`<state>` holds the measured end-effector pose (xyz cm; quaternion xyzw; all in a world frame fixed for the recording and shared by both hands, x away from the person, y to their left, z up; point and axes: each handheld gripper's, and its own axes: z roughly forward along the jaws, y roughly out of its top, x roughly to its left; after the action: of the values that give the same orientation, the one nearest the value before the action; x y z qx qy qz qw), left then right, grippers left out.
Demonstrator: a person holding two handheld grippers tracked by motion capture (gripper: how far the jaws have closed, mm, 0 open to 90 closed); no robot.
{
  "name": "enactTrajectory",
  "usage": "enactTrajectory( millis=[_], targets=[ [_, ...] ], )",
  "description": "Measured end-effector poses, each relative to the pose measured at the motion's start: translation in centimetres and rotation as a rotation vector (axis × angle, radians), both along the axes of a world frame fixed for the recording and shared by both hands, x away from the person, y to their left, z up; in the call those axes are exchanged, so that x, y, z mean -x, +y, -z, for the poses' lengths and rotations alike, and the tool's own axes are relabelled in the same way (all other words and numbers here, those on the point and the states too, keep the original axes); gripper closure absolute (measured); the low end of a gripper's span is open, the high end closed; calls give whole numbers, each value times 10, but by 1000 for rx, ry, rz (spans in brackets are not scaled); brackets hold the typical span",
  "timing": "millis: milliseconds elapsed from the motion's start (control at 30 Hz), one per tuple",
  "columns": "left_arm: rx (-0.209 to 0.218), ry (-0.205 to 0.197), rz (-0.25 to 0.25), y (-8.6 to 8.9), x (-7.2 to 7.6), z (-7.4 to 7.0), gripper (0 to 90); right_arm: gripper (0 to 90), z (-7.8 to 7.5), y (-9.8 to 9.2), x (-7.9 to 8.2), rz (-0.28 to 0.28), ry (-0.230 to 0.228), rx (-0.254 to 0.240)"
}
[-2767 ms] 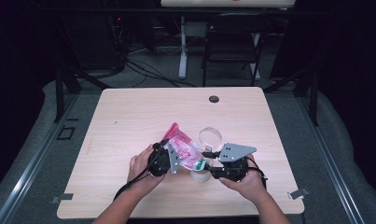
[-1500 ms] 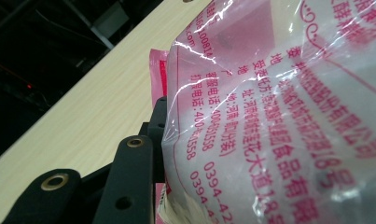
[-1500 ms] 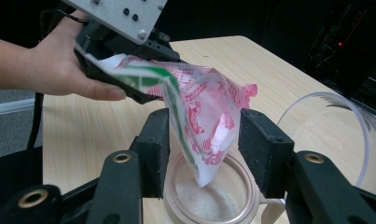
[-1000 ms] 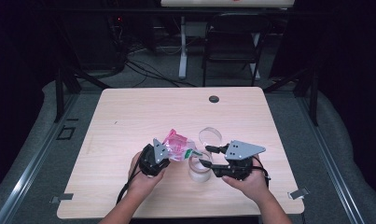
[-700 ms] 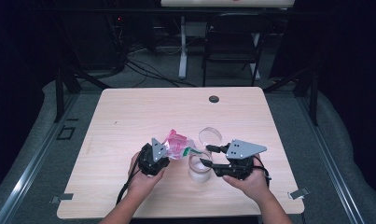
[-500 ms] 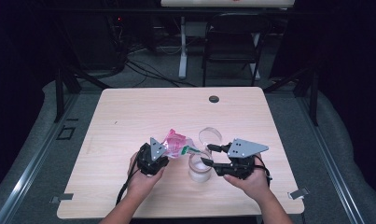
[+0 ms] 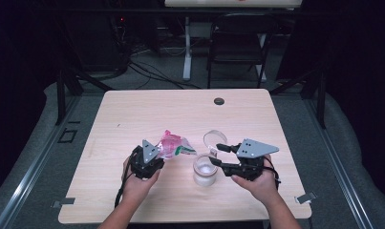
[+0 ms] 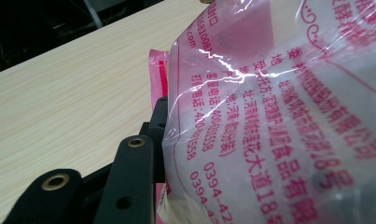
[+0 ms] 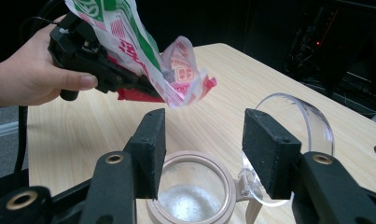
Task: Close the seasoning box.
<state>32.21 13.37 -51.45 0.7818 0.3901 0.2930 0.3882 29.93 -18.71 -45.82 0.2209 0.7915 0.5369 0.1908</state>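
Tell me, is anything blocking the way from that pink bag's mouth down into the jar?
Nothing visible does. The jar stands open, its clear lid flipped back, and the pink bag hangs above and beside its opening.

The left hand-held gripper (image 7: 154, 153) is black, with a small grey three-cornered plate on top. A black cable hangs from it along the bare arm. The right hand-held gripper (image 7: 219, 155) is black too, and its grey plate is bigger. Its jaws are thick black arms with square black pads (image 9: 271, 151). Round brass-coloured screws sit in the arms. No sleeves show.
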Motion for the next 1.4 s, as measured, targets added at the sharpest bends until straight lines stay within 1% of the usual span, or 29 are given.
enactTrajectory(
  millis=[167,300,467,567,700,767,900,933,1033,1100,1167,1200,1233,1300,1367,1400],
  targets=[
    [10,-1,-39,16,1,0,651,503,0,0,0,-2,4,-1],
    [24,-1,-86,33,3,0,652,503,0,0,0,1,2,-3],
    [22,5,-142,56,5,4,652,507,0,-2,-1,11,0,-4],
    [19,9,-174,69,7,6,651,507,0,-3,-2,29,-4,-5],
    [19,17,-219,85,9,8,651,507,1,-5,-3,41,5,-7],
    [20,14,-238,92,10,9,652,508,1,-5,-3,43,6,-14],
    [24,17,-271,102,12,11,652,511,2,-5,-4,46,12,-22],
    [24,12,-277,104,12,11,652,511,2,-5,-4,45,14,-22],
    [24,16,-296,109,12,13,652,511,3,-4,-4,43,14,-23],
    [17,14,-312,112,12,14,652,511,3,-4,-5,43,15,-18],
    [-3,8,-333,114,12,16,651,510,3,-4,-5,47,15,-16],
    [-10,11,-342,116,12,17,651,511,3,-4,-5,48,15,-17],
    [-14,6,-354,118,12,19,651,511,4,-4,-5,48,16,-15],
    [-15,17,-371,121,11,22,651,511,4,-4,-6,47,18,-17],
    [-28,14,-395,124,11,24,651,511,5,-3,-6,47,19,-16],
    [-27,12,-401,125,11,25,650,510,5,-3,-6,47,21,-11]
  ],
)
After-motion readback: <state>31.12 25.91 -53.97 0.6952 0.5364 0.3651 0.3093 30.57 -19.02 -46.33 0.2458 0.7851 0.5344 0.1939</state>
